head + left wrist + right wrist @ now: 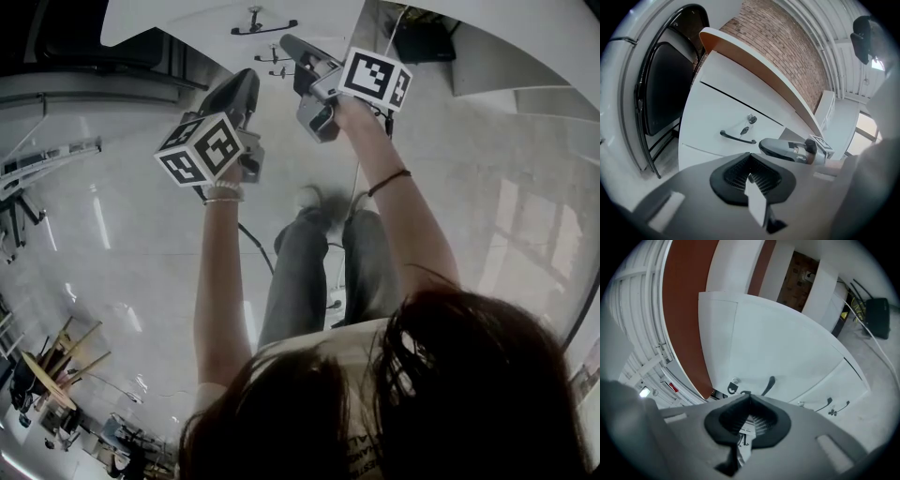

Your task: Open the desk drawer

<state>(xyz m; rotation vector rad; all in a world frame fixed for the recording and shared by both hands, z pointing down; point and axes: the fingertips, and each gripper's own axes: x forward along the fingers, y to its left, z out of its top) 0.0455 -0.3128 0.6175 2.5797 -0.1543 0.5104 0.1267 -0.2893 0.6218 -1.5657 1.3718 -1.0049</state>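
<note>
— Where had the job got to?

— Only the approach, I'd judge. The desk (723, 70) stood at twelve o'clock in the head view, a broad white carcass, smooth and matt, under a curved top with a wood-coloured edge. Its drawer (710, 123), a flat white front marked off by a thin dark seam, was shut.

— And the grippers?

— Both were short of it and touching nothing. The left gripper (750, 157) had its fingers (732, 174) pressed together, black ribbed faces meeting in a point with nothing between them (only a white tab (757, 201) of the gripper's own showed there). The right gripper (749, 398) was the same, fingers together and empty.

— Which was nearer?

— The right, by my reading. In the right gripper view the handle (769, 385) sat at one o'clock, just past the fingertips. In the left gripper view it lay at eleven o'clock, farther off.

— What sort of handle?

— A slim dark bar, gently bowed, standing proud of the front on its two ends, likely metal. Above it a small round silvery lock (751, 118) carried a dark-headed key (745, 131).

— So next?

— The fingers would have to part, straddle the bar, shut on it, then pull straight out. Whether the lock was turned, I couldn't tell.
</note>
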